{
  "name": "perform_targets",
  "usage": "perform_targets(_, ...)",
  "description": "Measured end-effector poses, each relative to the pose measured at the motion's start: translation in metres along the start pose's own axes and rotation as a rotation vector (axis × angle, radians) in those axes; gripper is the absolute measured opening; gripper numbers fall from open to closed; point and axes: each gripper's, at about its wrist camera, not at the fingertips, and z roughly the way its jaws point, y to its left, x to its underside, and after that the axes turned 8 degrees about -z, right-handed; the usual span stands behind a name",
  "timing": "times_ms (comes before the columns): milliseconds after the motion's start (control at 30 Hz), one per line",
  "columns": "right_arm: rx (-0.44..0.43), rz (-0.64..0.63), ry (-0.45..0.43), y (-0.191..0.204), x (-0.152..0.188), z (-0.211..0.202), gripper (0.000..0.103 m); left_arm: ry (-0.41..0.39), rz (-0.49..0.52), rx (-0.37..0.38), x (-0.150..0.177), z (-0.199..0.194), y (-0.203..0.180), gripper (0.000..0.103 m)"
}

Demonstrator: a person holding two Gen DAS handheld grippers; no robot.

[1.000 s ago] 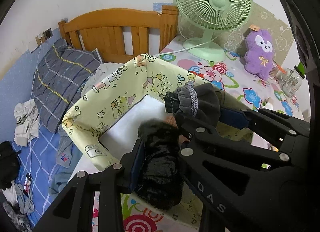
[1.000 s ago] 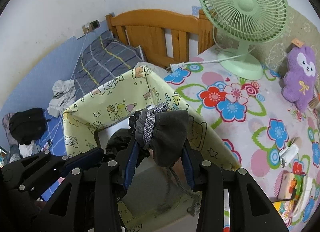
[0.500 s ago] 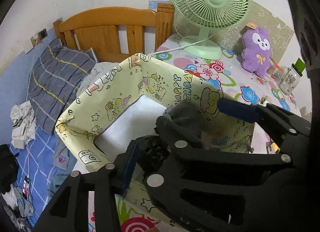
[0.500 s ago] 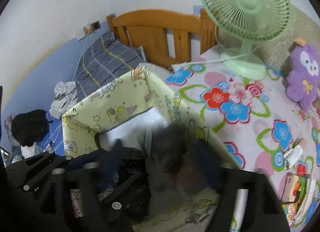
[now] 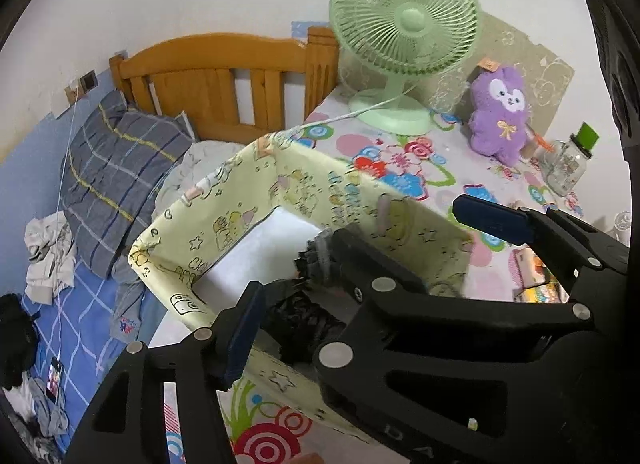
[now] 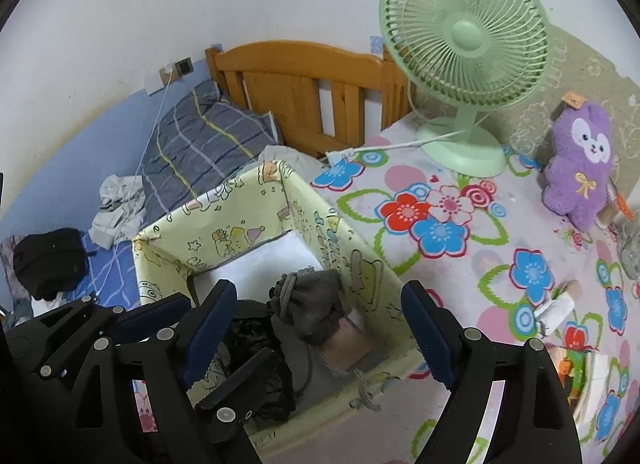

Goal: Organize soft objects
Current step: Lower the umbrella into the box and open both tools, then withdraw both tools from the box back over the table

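A yellow cartoon-print fabric box [image 5: 224, 223] [image 6: 224, 232] stands at the table's edge. Inside it lie a grey drawstring pouch [image 6: 316, 304] [image 5: 316, 260] and a crumpled black soft item [image 6: 260, 344] [image 5: 296, 316]. My left gripper [image 5: 292, 292] reaches into the box with its jaws opening; the black item lies between them, loose. My right gripper [image 6: 320, 324] hangs over the box, jaws wide and still opening, with the pouch below and untouched. In the left wrist view one right pad [image 5: 492, 217] shows. One left finger [image 6: 240, 380] shows in the right wrist view.
On the flowered tablecloth [image 6: 440, 264] stand a green fan [image 6: 464, 35] [image 5: 404, 23], a purple plush toy [image 6: 580, 171] [image 5: 500, 111] and a glass jar [image 5: 564, 167]. Left of the table is a bed with a wooden headboard [image 5: 224, 71], a striped pillow [image 6: 200, 143] and clothes.
A second ago the left gripper held the black item and the right held the grey pouch over the box. Both have opened, and both items now lie in the box.
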Motion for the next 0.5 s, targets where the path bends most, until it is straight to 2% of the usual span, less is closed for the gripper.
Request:
perform_targets(233,0.058,0.009,-0.055,-0.008,0.006,-0.037,0.087,-0.055,0.052,0.035,0.006,-0.025,-0.03,0.069)
perform_targets(500,0.167,0.056,-0.102,-0.034,0.03,-0.092,0.088,-0.084,0.125,0.088,0.022,-0.047,-0.078,0.069)
